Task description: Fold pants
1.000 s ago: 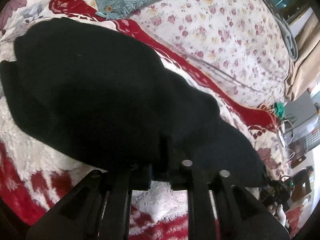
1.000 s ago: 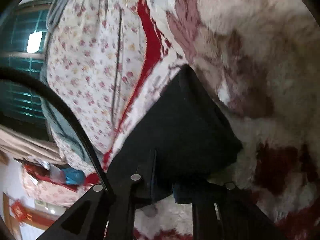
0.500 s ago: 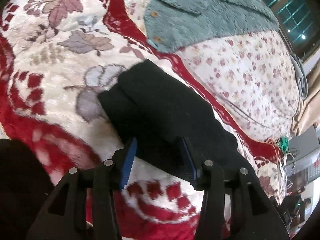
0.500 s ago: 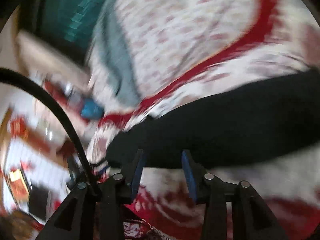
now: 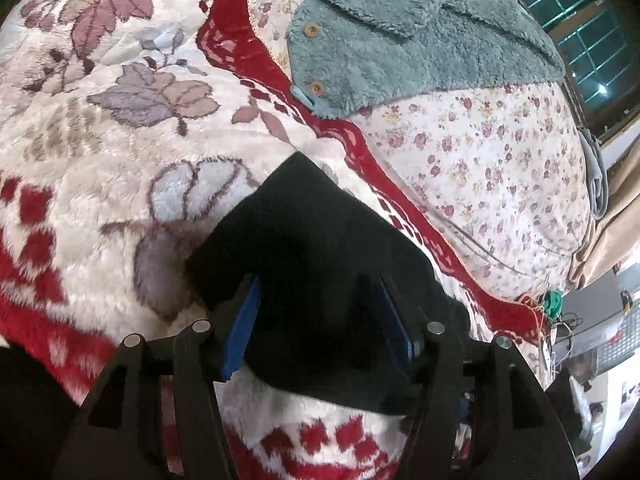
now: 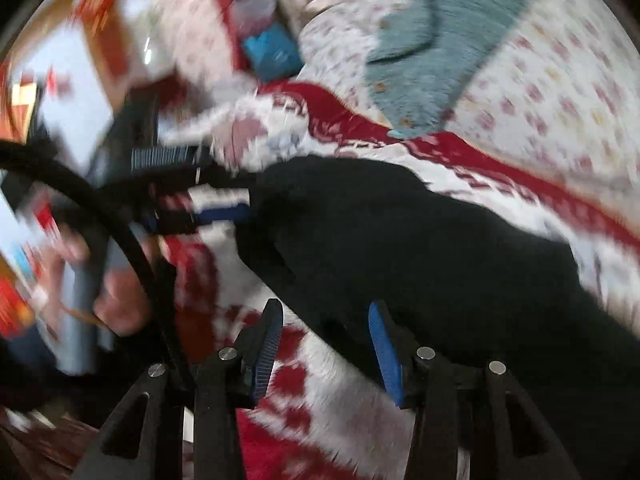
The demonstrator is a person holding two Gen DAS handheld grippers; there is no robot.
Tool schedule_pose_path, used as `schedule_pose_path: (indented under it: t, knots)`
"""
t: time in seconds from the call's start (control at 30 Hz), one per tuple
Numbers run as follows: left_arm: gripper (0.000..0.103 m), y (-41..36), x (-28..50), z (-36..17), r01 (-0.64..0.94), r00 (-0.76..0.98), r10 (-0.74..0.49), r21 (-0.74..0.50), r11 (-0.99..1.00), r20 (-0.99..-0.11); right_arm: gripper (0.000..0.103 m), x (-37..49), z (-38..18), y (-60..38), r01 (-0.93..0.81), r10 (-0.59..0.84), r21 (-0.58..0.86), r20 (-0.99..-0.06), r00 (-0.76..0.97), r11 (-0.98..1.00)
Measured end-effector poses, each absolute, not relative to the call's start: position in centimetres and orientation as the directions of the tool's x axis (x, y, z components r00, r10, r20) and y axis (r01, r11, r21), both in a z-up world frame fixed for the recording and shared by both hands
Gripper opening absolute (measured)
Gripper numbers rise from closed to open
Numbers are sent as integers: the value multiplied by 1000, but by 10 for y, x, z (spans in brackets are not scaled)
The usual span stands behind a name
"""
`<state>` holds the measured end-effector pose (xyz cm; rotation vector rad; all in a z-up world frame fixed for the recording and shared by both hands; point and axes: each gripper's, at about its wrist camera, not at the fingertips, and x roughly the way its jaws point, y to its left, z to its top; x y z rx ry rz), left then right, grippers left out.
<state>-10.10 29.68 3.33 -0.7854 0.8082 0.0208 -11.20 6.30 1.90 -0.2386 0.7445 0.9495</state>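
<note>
Left wrist view has the left gripper (image 5: 316, 316) nearest, its blue-padded jaws spread wide and gripping nothing, the folded black pants (image 5: 320, 280) lying in a compact bundle just ahead and between them on the plush red-and-white blanket (image 5: 100, 160); beyond that a teal fleece garment (image 5: 400, 44) with wooden buttons rests on a floral quilt (image 5: 500, 168). Right wrist view is smeared with blur, yet the right gripper (image 6: 326, 340) shows wide-parted jaws holding nothing, the pants (image 6: 420, 248) spread past its right finger, and the other gripper's blue pads at their far left end.
</note>
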Motion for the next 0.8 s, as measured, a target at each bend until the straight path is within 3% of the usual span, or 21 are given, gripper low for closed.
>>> schedule_pose_path:
  t: [0.13, 0.23, 0.3, 0.47, 0.57, 0.7, 0.8]
  knots:
    - [58, 302, -94, 34, -286, 724, -287, -652, 702, -627, 43, -95, 8, 72, -807, 618, 65, -679, 396, 587]
    - [20, 302, -90, 39, -299, 721, -250, -615, 730, -647, 25, -74, 7, 70, -783, 647, 155, -669, 366, 603]
    - [18, 304, -92, 45, -281, 734, -256, -625, 728, -629, 14, -67, 15, 61, -764, 701, 259, -633, 327, 591]
    - [16, 305, -109, 70, -216, 772, -287, -659, 721, -567, 14, -74, 38, 51, -769, 763, 332, -574, 296, 547]
    - [16, 303, -121, 70, -241, 762, -249, -618, 749, -598, 14, -82, 40, 52, -775, 769, 340, -576, 277, 534]
    - [16, 307, -126, 34, -364, 693, -162, -536, 762, -702, 15, -87, 17, 62, -759, 754, 363, -610, 245, 540]
    - [18, 308, -128, 25, -384, 686, -151, -531, 755, -712, 19, -81, -4, 72, -729, 732, 392, -647, 216, 561]
